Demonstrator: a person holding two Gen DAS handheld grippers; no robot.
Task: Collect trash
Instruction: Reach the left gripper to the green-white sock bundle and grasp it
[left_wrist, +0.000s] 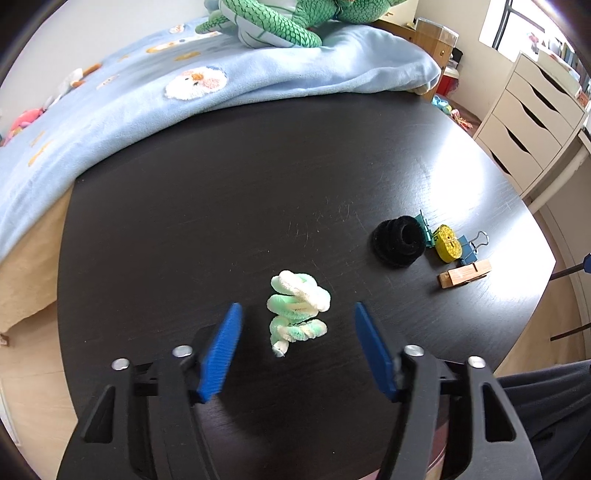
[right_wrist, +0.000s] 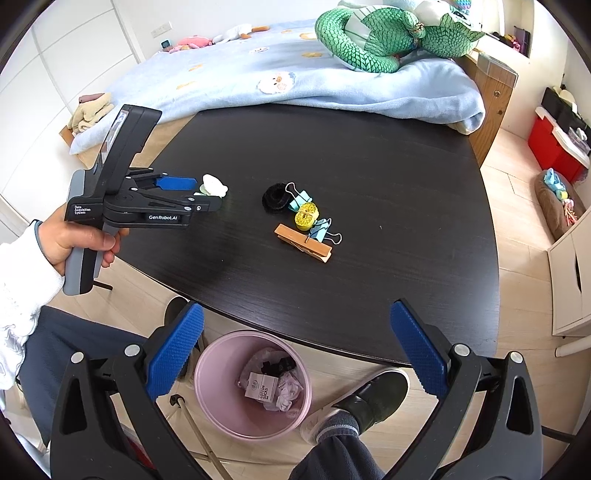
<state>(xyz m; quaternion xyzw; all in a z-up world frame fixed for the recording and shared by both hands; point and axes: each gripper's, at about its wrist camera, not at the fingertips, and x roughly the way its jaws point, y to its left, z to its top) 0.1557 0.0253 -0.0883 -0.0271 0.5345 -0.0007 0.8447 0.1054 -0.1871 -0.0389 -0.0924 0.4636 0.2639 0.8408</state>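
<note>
On the black table (left_wrist: 258, 206), the left claw (left_wrist: 295, 314) gapes around the twisted pipe cleaner (left_wrist: 297, 306), untouched; the right claw (right_wrist: 295, 325) gapes empty.

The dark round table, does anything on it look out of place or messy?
A twisted green-and-white pipe cleaner lies alone on the dark round table, between the open left gripper fingers. A black fuzzy coil, binder clips, yellow tape roll and wooden clothespin sit jumbled together.

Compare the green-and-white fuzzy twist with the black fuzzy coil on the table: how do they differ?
The green-and-white twist is pale and loosely spiralled; the black coil is dark and wound into a tight ring with a hollow centre. The twist lies alone between the open left tongs; the coil sits against a teal binder clip in a small pile. Both look like fuzzy pipe cleaners resting on the dark table.
</note>
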